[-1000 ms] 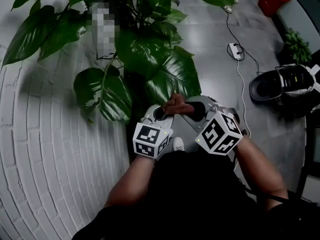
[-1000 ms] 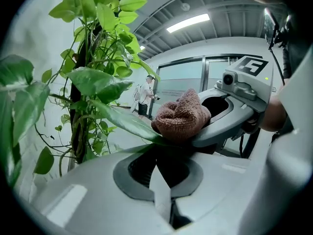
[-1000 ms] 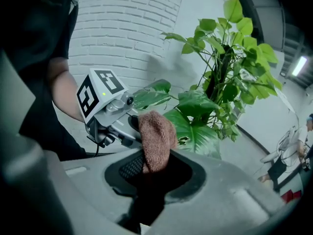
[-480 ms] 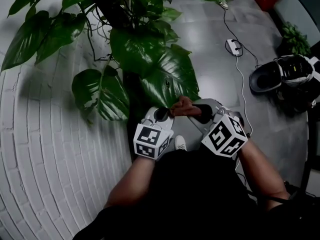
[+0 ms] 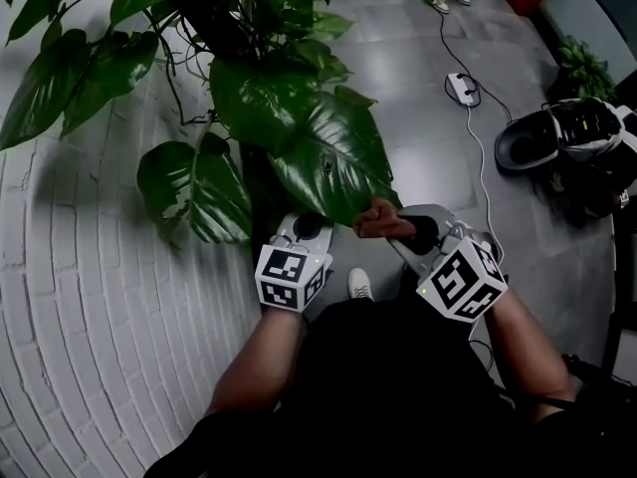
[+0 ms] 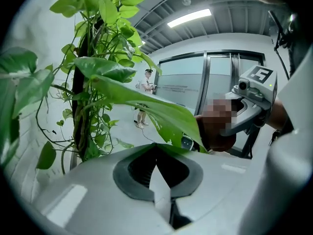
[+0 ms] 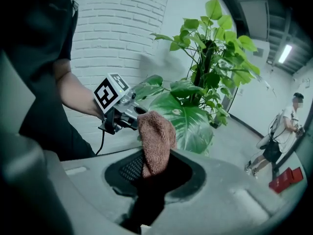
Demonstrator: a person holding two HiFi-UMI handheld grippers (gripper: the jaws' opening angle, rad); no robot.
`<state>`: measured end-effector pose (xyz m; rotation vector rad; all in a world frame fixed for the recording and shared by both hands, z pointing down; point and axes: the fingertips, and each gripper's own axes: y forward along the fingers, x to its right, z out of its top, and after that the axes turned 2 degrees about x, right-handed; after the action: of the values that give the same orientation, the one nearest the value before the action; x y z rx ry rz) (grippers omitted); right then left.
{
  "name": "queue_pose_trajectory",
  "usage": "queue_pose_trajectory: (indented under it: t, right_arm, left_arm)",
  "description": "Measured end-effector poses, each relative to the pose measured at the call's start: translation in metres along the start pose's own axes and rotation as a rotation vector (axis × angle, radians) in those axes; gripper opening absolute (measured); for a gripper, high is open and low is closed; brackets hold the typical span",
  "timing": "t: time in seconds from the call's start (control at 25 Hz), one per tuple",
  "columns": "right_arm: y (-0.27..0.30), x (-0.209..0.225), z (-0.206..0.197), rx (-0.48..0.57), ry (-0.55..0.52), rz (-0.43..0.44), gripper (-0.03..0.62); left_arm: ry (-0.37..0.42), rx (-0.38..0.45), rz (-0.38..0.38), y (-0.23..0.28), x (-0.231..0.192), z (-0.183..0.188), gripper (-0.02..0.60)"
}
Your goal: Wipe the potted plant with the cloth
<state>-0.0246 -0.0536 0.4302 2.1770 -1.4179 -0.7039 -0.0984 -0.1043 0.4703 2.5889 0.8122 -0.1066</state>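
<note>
brown cloth sits clenched in the right tongs; left tongs pinch a plant leaf.

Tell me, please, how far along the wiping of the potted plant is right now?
Done: the brown cloth is gripped in the right gripper. In hand: the left gripper pinches the large leaf by its edge, with the cloth at that leaf's tip. Left: the other leaves; whether any are already wiped cannot be told.
</note>
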Motion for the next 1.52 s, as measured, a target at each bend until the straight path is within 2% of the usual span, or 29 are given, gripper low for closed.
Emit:
queue_pose_trajectory:
  t: [0.24, 0.52, 0.72, 0.92, 1.2, 1.52]
  right_arm:
    - [-0.008, 0.023, 0.033, 0.080, -0.029, -0.011, 0.067]
    - [0.023, 0.055, 0.077, 0.125, -0.147, 0.047, 0.067]
    - [0.052, 0.067, 0.106, 0.125, -0.266, 0.119, 0.067]
    - [0.079, 0.073, 0.114, 0.094, -0.400, 0.162, 0.067]
    - [0.098, 0.083, 0.112, 0.081, -0.405, 0.220, 0.067]
    - [0.094, 0.074, 0.094, 0.076, -0.353, 0.240, 0.067]
  left_arm:
    - [-0.002, 0.006, 0.034, 0.012, -0.010, 0.001, 0.009]
    - [-0.019, 0.033, 0.088, 0.021, -0.022, 0.012, 0.009]
    - [-0.065, 0.061, 0.140, 0.028, -0.032, 0.018, 0.009]
    - [-0.084, 0.072, 0.175, 0.034, -0.042, 0.018, 0.009]
    - [-0.096, 0.121, 0.176, 0.041, -0.041, 0.032, 0.010]
    - [-0.107, 0.119, 0.164, 0.047, -0.042, 0.030, 0.010]
